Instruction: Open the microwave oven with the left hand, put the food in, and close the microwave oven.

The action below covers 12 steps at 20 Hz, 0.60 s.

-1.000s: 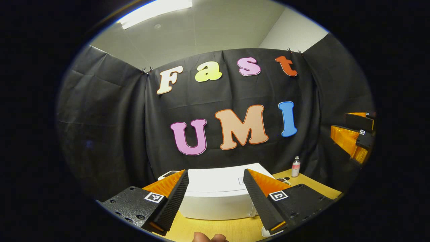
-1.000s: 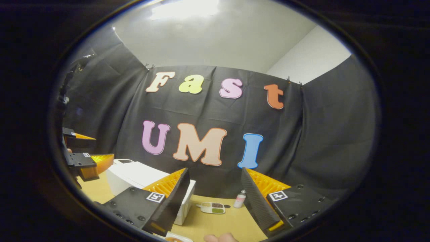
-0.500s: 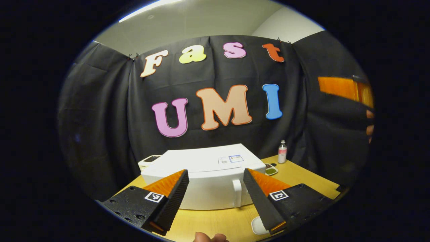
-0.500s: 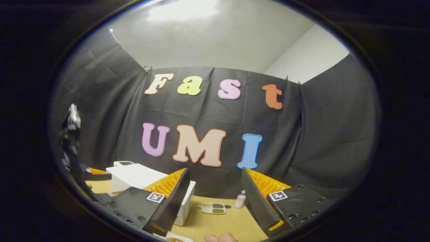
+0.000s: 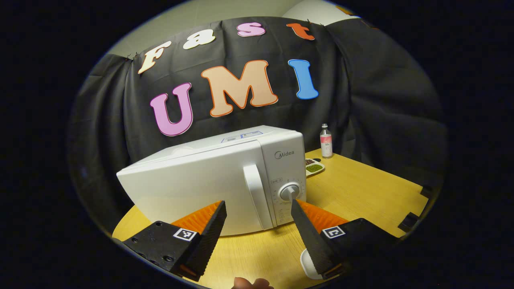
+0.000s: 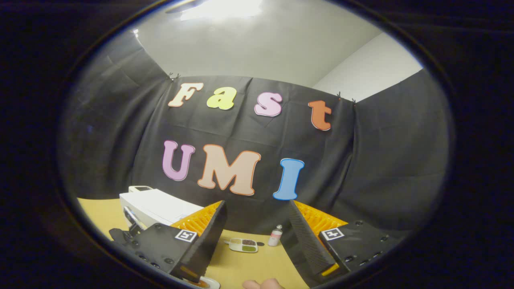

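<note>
The white microwave (image 5: 209,180) stands on the wooden table (image 5: 361,192) with its door closed. Its vertical handle (image 5: 255,192) and round knob (image 5: 290,192) face me. My left gripper (image 5: 258,204) is open, a short way in front of the handle and level with it, holding nothing. A white plate's rim (image 5: 308,263) peeks out beside its right finger. My right gripper (image 6: 257,204) is open and empty, tilted up at the booth wall. The microwave (image 6: 156,204) lies to its left, and a plate's edge (image 6: 207,283) with something orange on it sits below its left finger.
A small bottle (image 5: 326,140) and a little white tray (image 5: 314,166) of dark and green bits sit behind the microwave, against the black cloth; both appear as the bottle (image 6: 275,237) and tray (image 6: 243,245) ahead of the right gripper. A fingertip (image 5: 251,283) shows at the bottom.
The left gripper has dropped and tipped down, bringing the microwave's front, handle and knob into view where only its top showed. The right gripper has barely moved.
</note>
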Each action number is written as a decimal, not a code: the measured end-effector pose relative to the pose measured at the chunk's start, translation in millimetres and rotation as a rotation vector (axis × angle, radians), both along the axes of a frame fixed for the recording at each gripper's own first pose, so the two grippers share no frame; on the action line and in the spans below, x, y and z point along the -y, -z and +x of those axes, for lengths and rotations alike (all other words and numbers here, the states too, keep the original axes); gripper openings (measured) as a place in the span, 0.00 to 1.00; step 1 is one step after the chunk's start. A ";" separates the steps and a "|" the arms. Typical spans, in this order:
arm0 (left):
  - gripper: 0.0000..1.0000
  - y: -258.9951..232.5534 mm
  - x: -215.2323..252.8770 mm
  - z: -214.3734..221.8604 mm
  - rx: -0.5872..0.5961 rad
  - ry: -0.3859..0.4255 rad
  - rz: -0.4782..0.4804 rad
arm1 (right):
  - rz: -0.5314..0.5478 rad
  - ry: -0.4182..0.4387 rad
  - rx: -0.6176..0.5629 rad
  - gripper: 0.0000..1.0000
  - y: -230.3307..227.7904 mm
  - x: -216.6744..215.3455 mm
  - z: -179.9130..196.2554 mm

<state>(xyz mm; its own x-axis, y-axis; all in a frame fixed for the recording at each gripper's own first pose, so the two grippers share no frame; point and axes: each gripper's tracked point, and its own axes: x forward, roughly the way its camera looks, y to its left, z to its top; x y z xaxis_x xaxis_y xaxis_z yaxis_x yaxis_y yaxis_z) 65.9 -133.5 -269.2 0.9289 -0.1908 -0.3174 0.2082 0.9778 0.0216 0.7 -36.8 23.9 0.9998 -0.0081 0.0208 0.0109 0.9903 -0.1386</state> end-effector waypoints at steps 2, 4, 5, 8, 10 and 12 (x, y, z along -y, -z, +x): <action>0.98 8.1 -0.9 12.9 0.003 -0.018 -0.007 | -0.013 0.030 -0.027 0.92 2.8 5.1 -7.8; 0.98 24.1 0.9 25.3 -0.017 -0.028 -0.015 | -0.005 0.056 -0.040 0.95 1.1 5.4 -17.9; 0.98 30.8 2.4 29.4 -0.036 -0.026 -0.020 | -0.010 0.068 -0.038 0.96 -1.2 6.2 -23.1; 0.94 34.8 12.2 37.2 -0.042 0.008 -0.041 | -0.064 0.084 -0.031 0.96 -4.0 6.1 -33.9; 0.86 29.1 9.2 44.3 -0.010 -0.017 -0.037 | -0.109 0.080 -0.036 0.96 -3.7 5.7 -37.2; 0.53 40.0 13.0 47.4 -0.036 -0.033 -0.006 | -0.123 0.074 -0.048 0.97 -1.1 6.3 -39.1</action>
